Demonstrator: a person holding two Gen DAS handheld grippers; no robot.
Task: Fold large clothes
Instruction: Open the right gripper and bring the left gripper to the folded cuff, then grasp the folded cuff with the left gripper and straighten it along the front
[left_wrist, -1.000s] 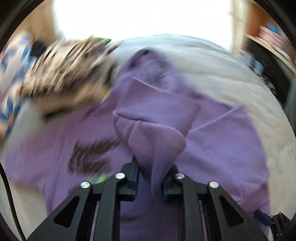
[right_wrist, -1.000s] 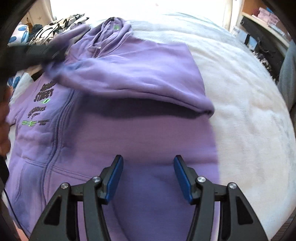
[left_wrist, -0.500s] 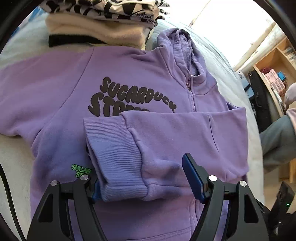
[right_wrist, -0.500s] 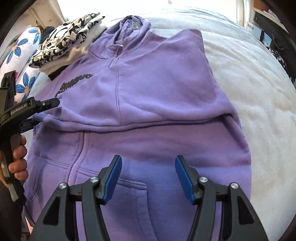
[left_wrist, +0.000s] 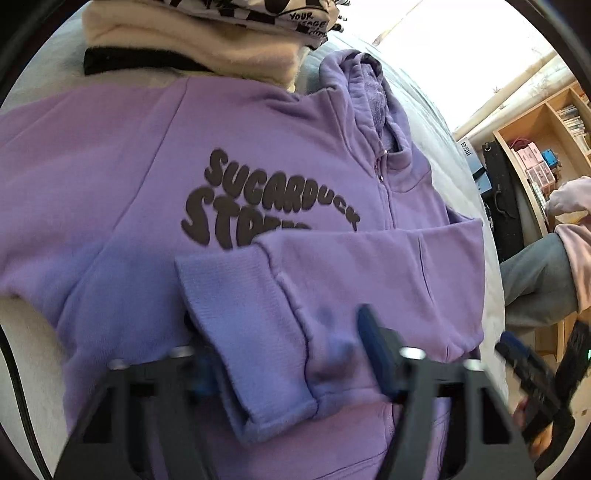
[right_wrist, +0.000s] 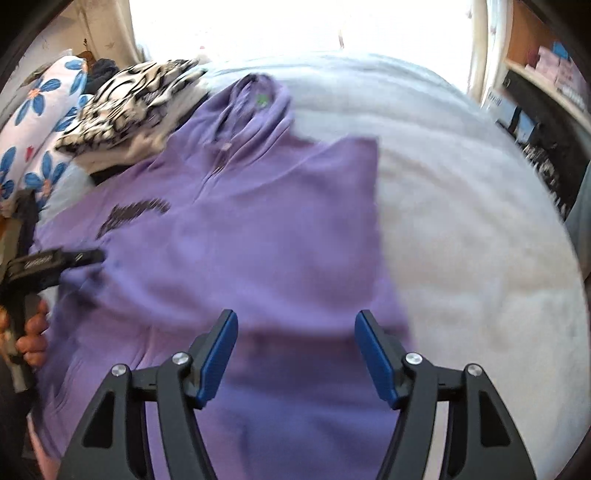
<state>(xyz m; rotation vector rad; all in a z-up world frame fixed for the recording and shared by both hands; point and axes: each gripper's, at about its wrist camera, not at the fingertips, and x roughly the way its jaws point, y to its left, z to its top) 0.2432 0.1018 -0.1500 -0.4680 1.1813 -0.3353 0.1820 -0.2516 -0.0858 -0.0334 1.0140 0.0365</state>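
— Where's the hoodie (left_wrist: 122, 173)?
— Flat on the bed (right_wrist: 480, 236), front up, one sleeve (left_wrist: 332, 280) folded across the chest.
— Left gripper (left_wrist: 284, 350)?
— Its jaws straddle the cuff (left_wrist: 236, 325) and have just been closing; whether they pinch it I can't tell.
— Right gripper (right_wrist: 295, 354)?
— Wide, empty, above the hem.

Black right gripper (right_wrist: 295, 354), blue-padded jaws, silver screws, pink sleeve (left_wrist: 576, 199)
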